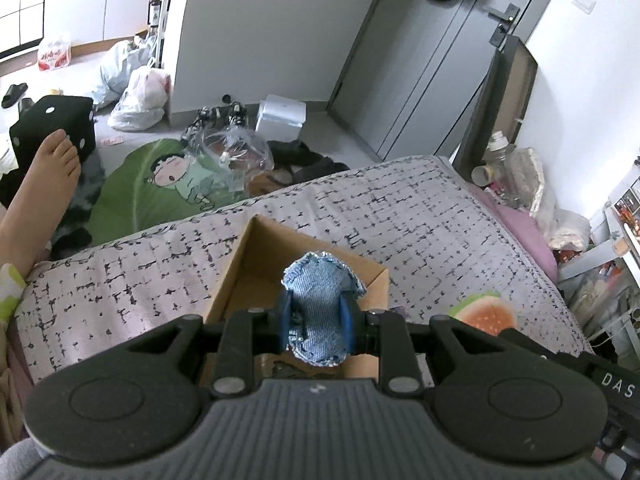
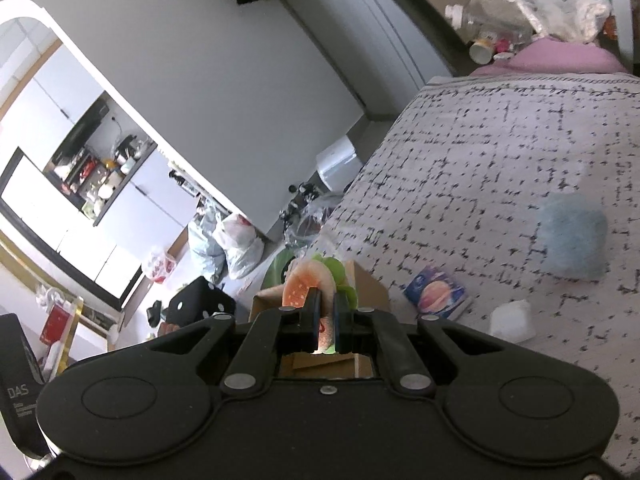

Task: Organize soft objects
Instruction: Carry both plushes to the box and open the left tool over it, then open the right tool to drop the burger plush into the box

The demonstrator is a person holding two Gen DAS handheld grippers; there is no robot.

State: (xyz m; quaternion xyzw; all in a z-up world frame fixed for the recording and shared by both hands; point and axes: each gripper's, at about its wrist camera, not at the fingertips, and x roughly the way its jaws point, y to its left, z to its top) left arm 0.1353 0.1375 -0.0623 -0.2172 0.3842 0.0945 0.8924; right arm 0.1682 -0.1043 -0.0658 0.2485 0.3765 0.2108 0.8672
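Left claw [image 1: 316,318] pinches a denim piece [image 1: 320,304] above the open box [image 1: 240,264] on the bed [image 1: 420,216]; right claw [image 2: 325,312] pinches a burger toy [image 2: 306,282] over it too. Dropping step: next, each claw should spread over the box

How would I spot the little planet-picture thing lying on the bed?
Start at the bed with the grey cover of black dashes. Nearer the camera, just right of the cardboard box, lies the small square pad. It alone is dark blue with an orange ringed planet; the fluffy pale blue piece and the white lump beside it are plain.
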